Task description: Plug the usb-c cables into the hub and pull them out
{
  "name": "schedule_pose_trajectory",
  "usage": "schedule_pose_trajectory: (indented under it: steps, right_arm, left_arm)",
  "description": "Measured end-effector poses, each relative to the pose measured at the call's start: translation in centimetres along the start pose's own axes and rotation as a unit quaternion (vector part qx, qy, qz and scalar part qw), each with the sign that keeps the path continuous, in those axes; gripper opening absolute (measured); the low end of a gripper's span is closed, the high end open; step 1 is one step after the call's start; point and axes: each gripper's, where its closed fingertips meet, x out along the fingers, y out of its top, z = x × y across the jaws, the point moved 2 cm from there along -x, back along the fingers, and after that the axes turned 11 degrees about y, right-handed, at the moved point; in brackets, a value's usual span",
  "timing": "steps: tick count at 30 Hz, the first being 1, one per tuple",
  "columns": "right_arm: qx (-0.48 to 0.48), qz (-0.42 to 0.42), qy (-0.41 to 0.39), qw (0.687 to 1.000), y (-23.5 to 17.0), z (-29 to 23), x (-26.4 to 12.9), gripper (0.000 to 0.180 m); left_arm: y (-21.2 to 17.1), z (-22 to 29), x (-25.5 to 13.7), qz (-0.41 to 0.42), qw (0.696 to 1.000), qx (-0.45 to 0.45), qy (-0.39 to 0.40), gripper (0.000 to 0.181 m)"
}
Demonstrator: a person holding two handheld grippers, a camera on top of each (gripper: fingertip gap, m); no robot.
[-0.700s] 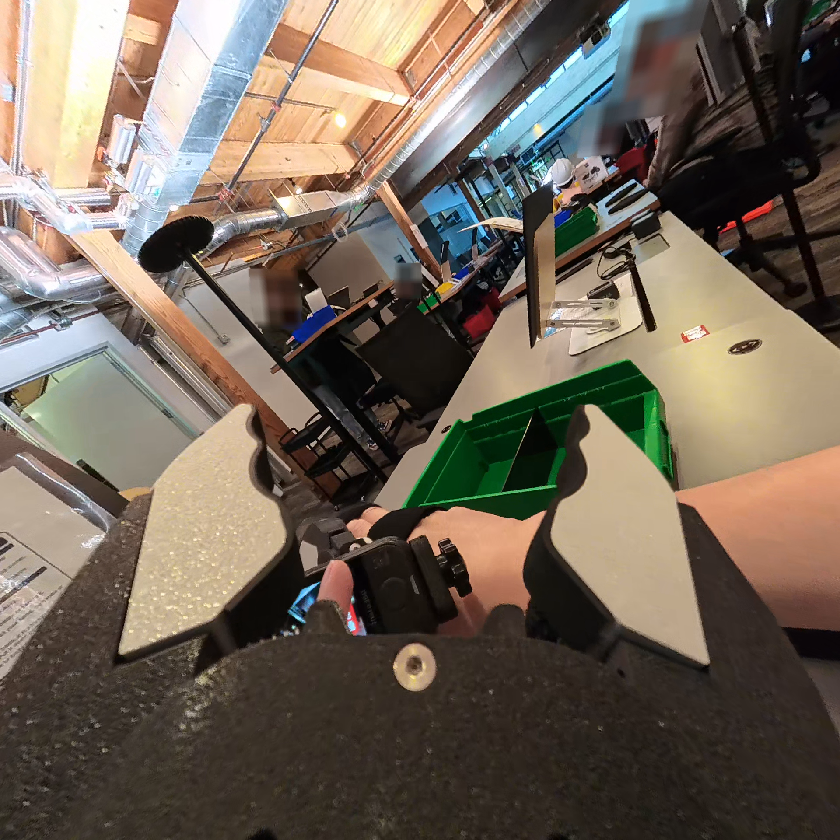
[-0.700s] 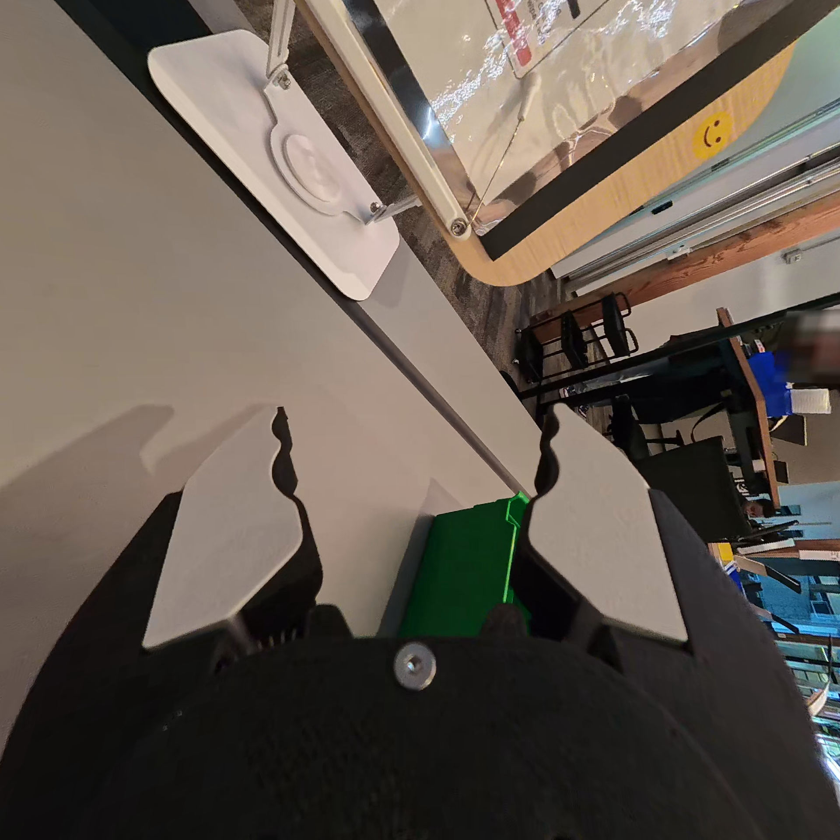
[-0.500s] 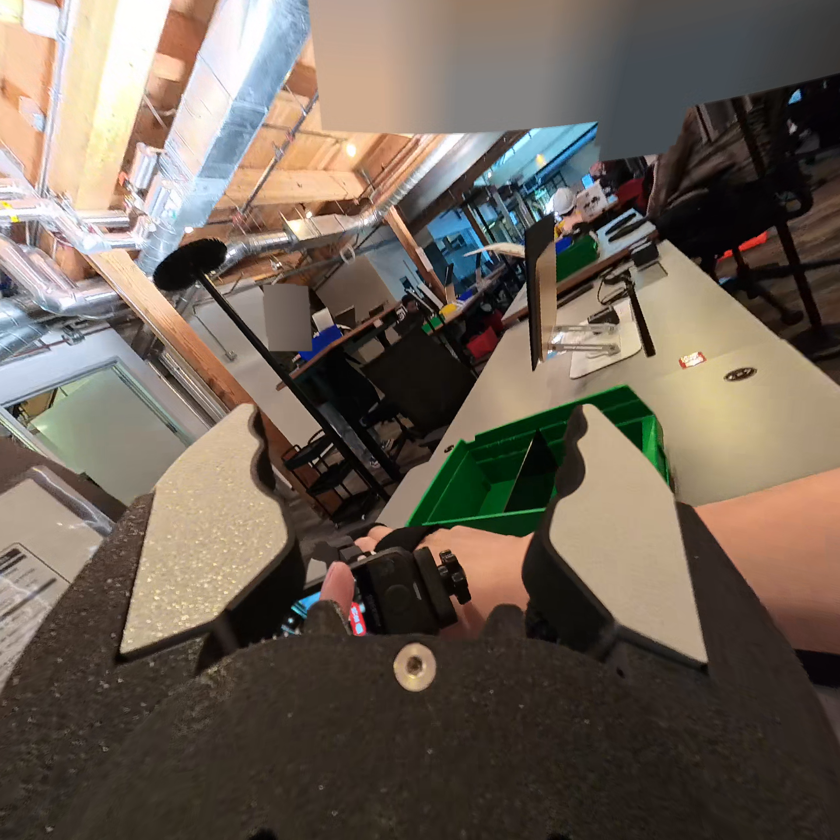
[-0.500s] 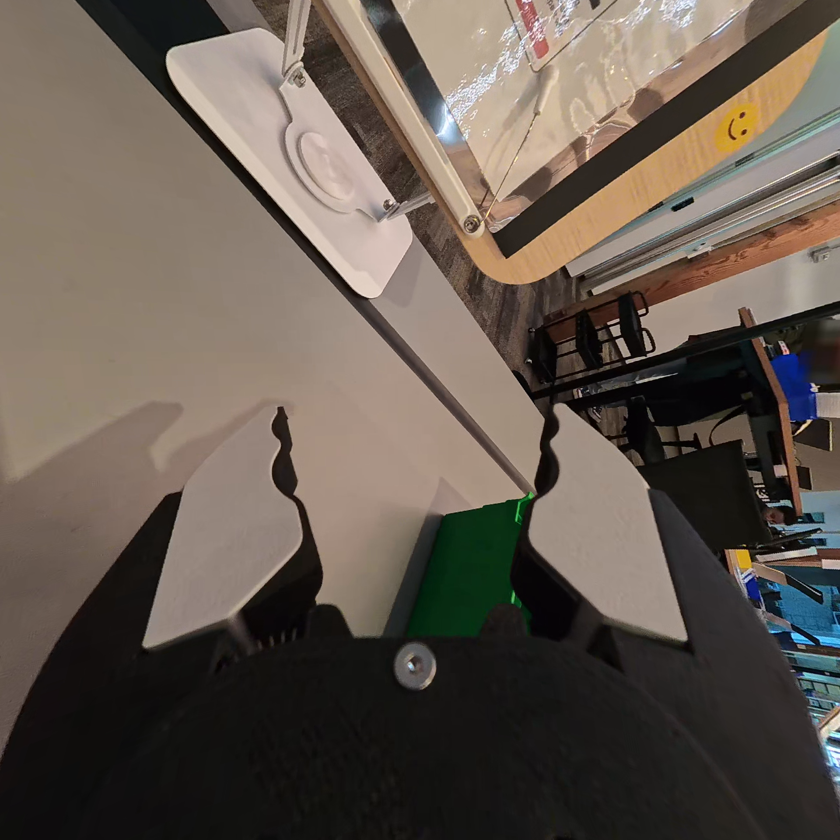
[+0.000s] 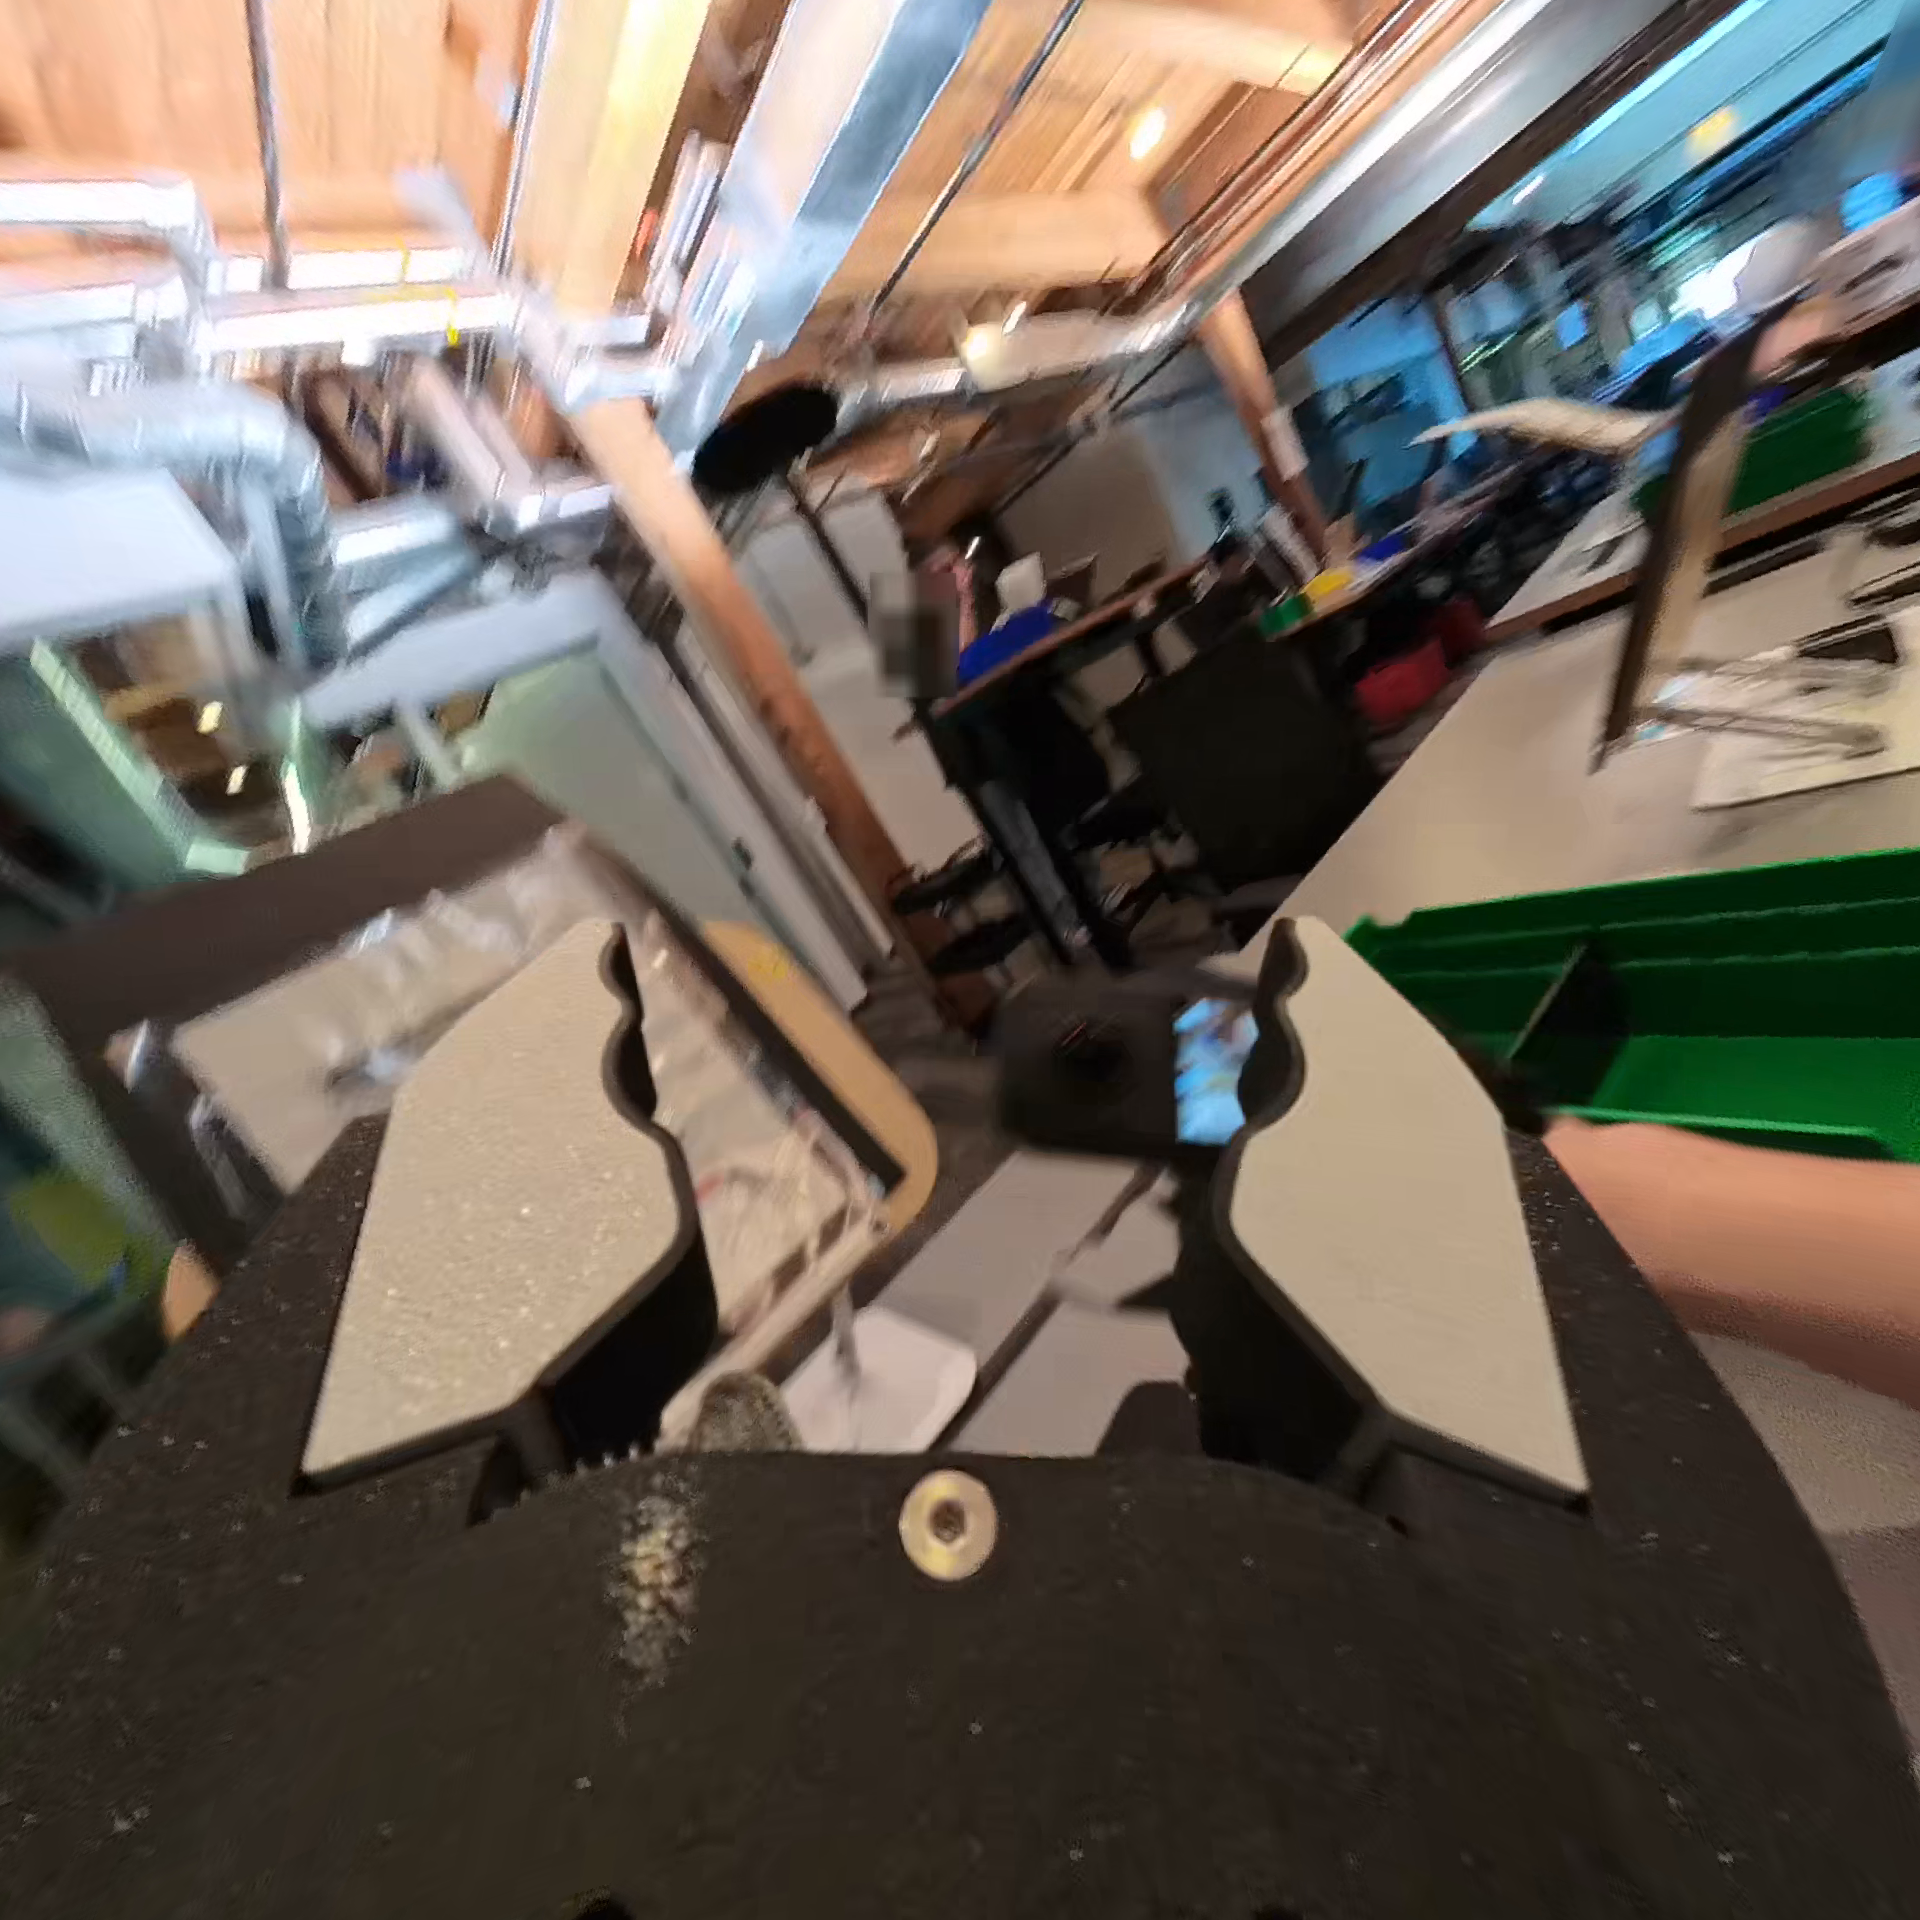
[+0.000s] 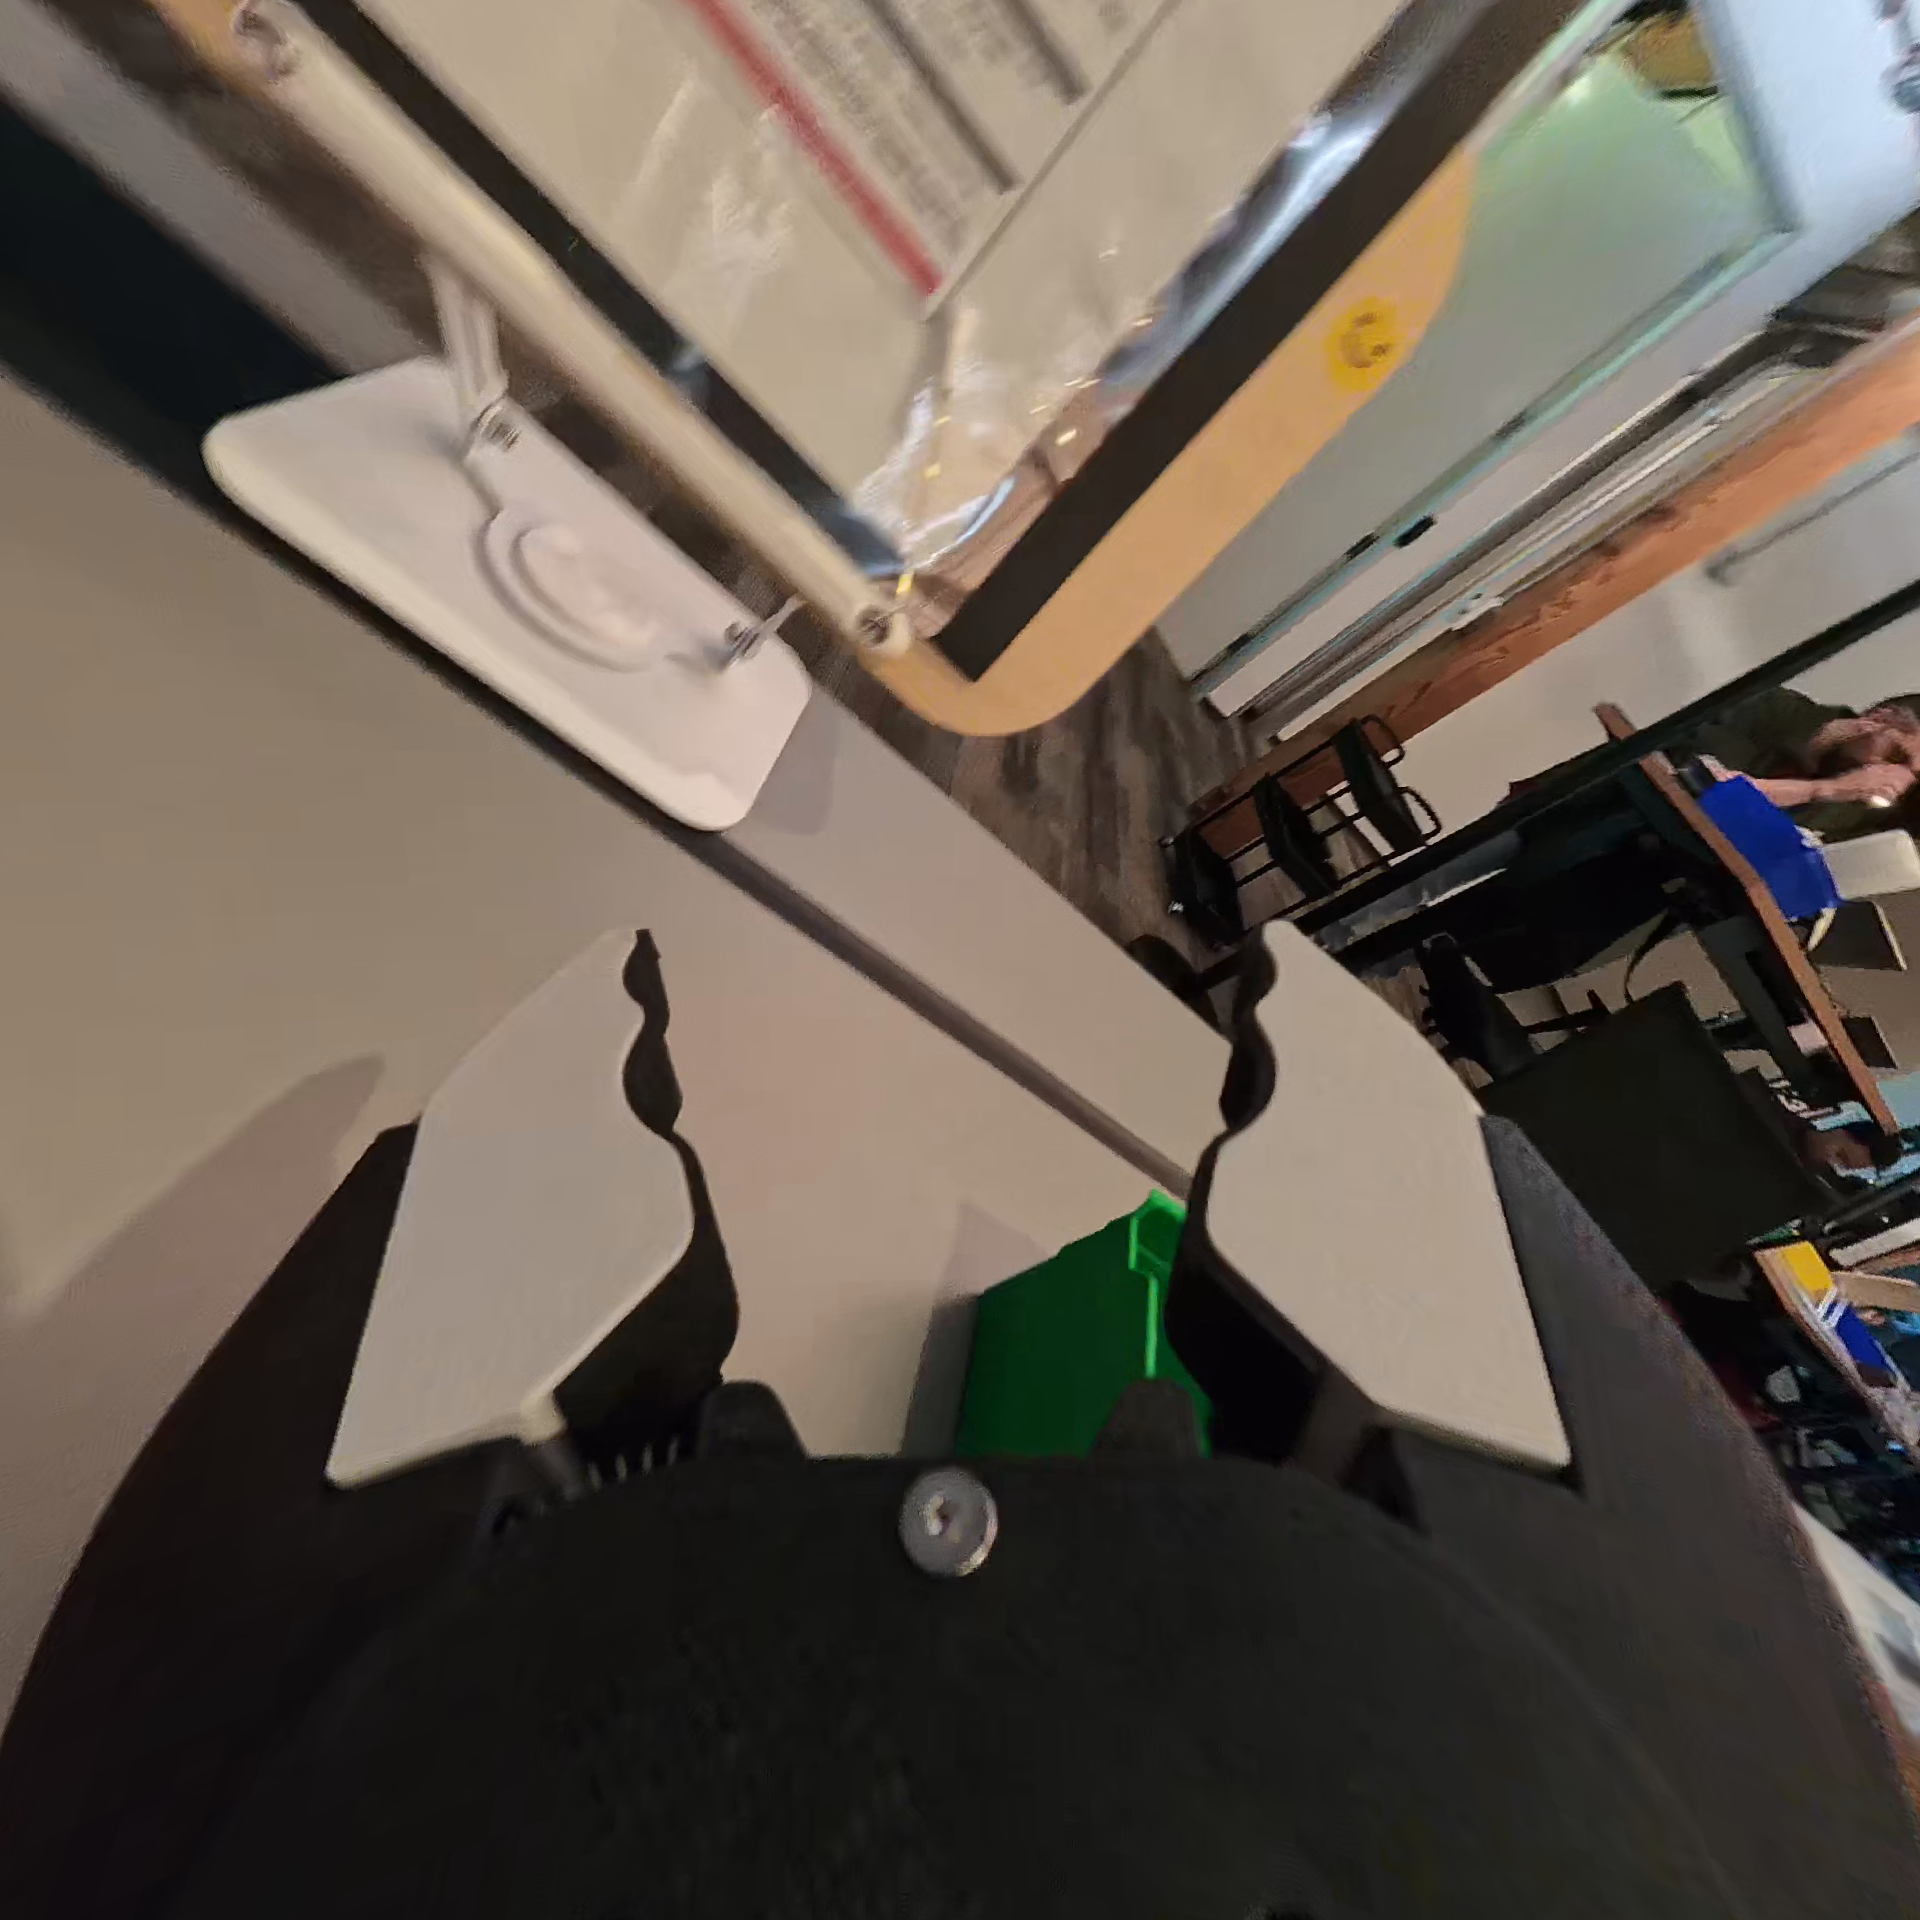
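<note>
While tilted and blurred with motion, left gripper (image 5: 951, 1018) with fingers spread wide, nothing between them. Green bin (image 5: 1714, 997) just beyond the right fingertip; a forearm (image 5: 1756, 1236) below it. Right gripper (image 6: 951, 1023) likewise agape and empty, over grey table (image 6: 260, 883). Green bin corner (image 6: 1070, 1340) low against the right finger; white stand base (image 6: 499, 582) well ahead. Hub and usb-c cables not seen.

Both handheld tools look alike. The left gripper (image 5: 940, 1023) and the right gripper (image 6: 951, 1029) each have a rough, speckled black foam-like body, one round silver screw at its centre, and two flat pale grey fingers with wavy, notched inner edges over black backing. A bare forearm (image 5: 1756, 1257), no sleeve visible, shows beside the left one.
</note>
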Motion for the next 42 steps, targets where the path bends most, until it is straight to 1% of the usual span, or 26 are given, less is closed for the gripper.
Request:
schedule_pose_trajectory:
  steps: [2, 3, 5, 7, 9, 11, 17, 21, 24, 27, 29, 31, 33, 35, 37, 40, 42]
  right_arm:
    - [0.023, 0.03, -0.024, 0.999, 0.0, 1.7, -0.3, 0.103]
    - [0.034, 0.041, -0.026, 0.998, -0.1, 2.3, -0.4, 0.101]
    - [0.06, 0.056, -0.017, 0.996, -0.4, 2.9, -0.4, 0.098]
    - [0.079, 0.063, -0.006, 0.995, -0.7, 3.2, -0.3, 0.094]
    - [0.088, 0.066, 0.003, 0.994, -0.8, 3.2, -0.2, 0.09]
    - [0.089, 0.066, 0.009, 0.994, -0.9, 3.1, -0.1, 0.088]
    - [0.077, 0.084, 0.003, 0.993, 0.0, 3.5, -1.0, 0.081]
    - [0.075, 0.131, -0.012, 0.989, 1.4, 4.8, -3.1, 0.073]
    - [0.072, 0.188, -0.022, 0.979, 2.8, 6.3, -5.9, 0.056]
    - [0.081, 0.231, -0.016, 0.969, 3.6, 7.8, -8.5, 0.046]
    - [0.09, 0.241, 0.002, 0.966, 3.8, 8.4, -9.5, 0.046]
    - [0.096, 0.242, 0.015, 0.965, 3.7, 8.7, -10.0, 0.046]
    - [0.095, 0.239, 0.017, 0.966, 3.6, 9.0, -10.2, 0.046]
    - [0.084, 0.23, 0.021, 0.969, 3.5, 8.9, -10.0, 0.046]
    - [0.073, 0.218, 0.018, 0.973, 3.3, 8.7, -9.6, 0.046]
    - [0.054, 0.197, 0.02, 0.979, 3.0, 8.1, -8.8, 0.046]
    - [0.044, 0.183, 0.021, 0.982, 2.8, 7.7, -8.2, 0.046]
  left_arm:
    - [-2.9, -2.9, 0.5, -0.072, 0.997, -0.009, 0.036, 0.107]
    - [-4.8, -4.1, 0.7, -0.113, 0.992, -0.005, 0.054, 0.103]
    - [-8.7, -5.8, 0.8, -0.197, 0.978, 0.006, 0.075, 0.099]
    - [-12.1, -6.8, 0.7, -0.267, 0.959, 0.013, 0.091, 0.09]
    - [-14.5, -6.8, 0.6, -0.31, 0.946, 0.012, 0.091, 0.089]
    - [-15.8, -6.6, 0.8, -0.327, 0.941, 0.022, 0.091, 0.089]
    - [-16.5, -6.5, 0.9, -0.334, 0.935, 0.052, 0.107, 0.086]
    - [-15.7, -7.0, 0.6, -0.331, 0.935, 0.057, 0.113, 0.083]
    - [-13.0, -8.2, -0.4, -0.309, 0.942, 0.067, 0.114, 0.074]
    - [-9.7, -12.2, -4.0, -0.314, 0.933, 0.095, 0.15, 0.062]
    - [-8.7, -15.3, -8.0, -0.352, 0.912, 0.103, 0.182, 0.056]
    - [-9.2, -17.4, -12.5, -0.417, 0.882, 0.092, 0.2, 0.053]
    - [-10.6, -18.9, -17.0, -0.494, 0.839, 0.079, 0.214, 0.054]
    - [-12.2, -19.6, -20.6, -0.562, 0.795, 0.074, 0.216, 0.055]
    - [-14.1, -19.0, -23.0, -0.619, 0.762, 0.048, 0.185, 0.051]
    - [-16.2, -17.4, -25.3, -0.683, 0.718, 0.012, 0.133, 0.05]
    - [-16.7, -16.0, -26.1, -0.709, 0.697, -0.023, 0.102, 0.049]
